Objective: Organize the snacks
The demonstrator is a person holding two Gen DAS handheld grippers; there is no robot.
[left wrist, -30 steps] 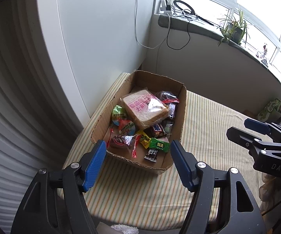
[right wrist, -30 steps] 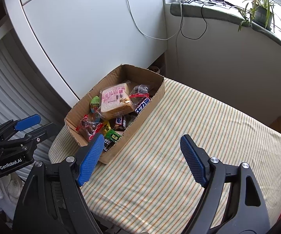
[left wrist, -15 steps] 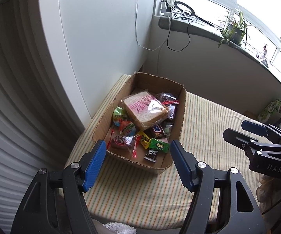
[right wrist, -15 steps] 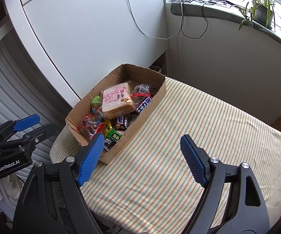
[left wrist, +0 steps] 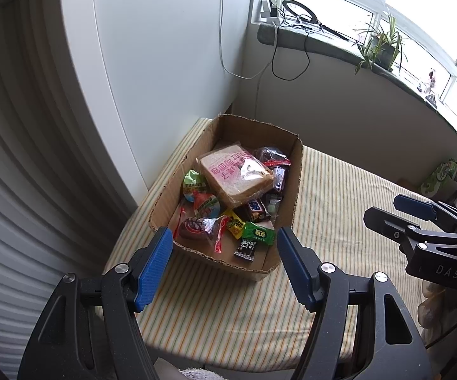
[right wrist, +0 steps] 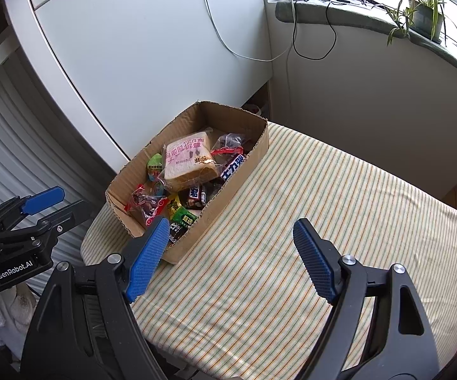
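Note:
An open cardboard box [left wrist: 295,190] [right wrist: 228,204] sits at the left end of a table under a striped cloth [left wrist: 339,196] [right wrist: 323,196]. It holds several snacks: a bagged slice of bread [left wrist: 234,174] [right wrist: 189,158] on top, a green packet [left wrist: 258,232] [right wrist: 184,219], chocolate bars [right wrist: 233,167] and sweets. My left gripper [left wrist: 224,233] [right wrist: 70,201] hangs open above the box's near end, holding nothing. My right gripper [right wrist: 231,221] [left wrist: 383,207] hovers open over the cloth to the right of the box, also holding nothing.
A white cabinet [right wrist: 139,47] stands behind the box, with a slatted shutter [left wrist: 22,158] to its left. A window sill [right wrist: 355,12] carries a potted plant [right wrist: 425,12], a ring light and cables. A green bag [left wrist: 440,172] lies past the table's right end.

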